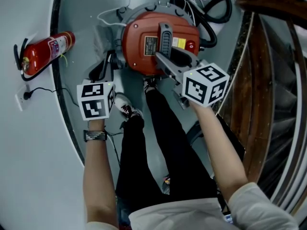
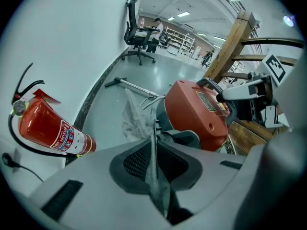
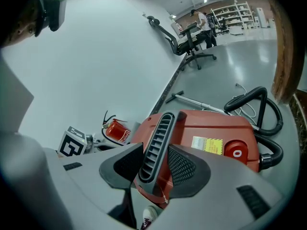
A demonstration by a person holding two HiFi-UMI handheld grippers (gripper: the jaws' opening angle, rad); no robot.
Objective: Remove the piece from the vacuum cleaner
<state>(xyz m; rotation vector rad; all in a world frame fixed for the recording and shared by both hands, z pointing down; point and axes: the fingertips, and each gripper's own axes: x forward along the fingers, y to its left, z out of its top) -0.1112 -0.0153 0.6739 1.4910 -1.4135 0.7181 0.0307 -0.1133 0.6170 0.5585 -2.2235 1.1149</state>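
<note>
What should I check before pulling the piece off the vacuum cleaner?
1. Left gripper shut on the thin grey piece: ok.
2. Right gripper clamped on the black handle, steadying the vacuum cleaner: ok.
3. Piece free of the vacuum body: cannot tell, its far end is hidden.
4. Hose away from the left gripper's side: ok.
5. Fire extinguisher apart from the left gripper: ok, it lies by the wall.
</note>
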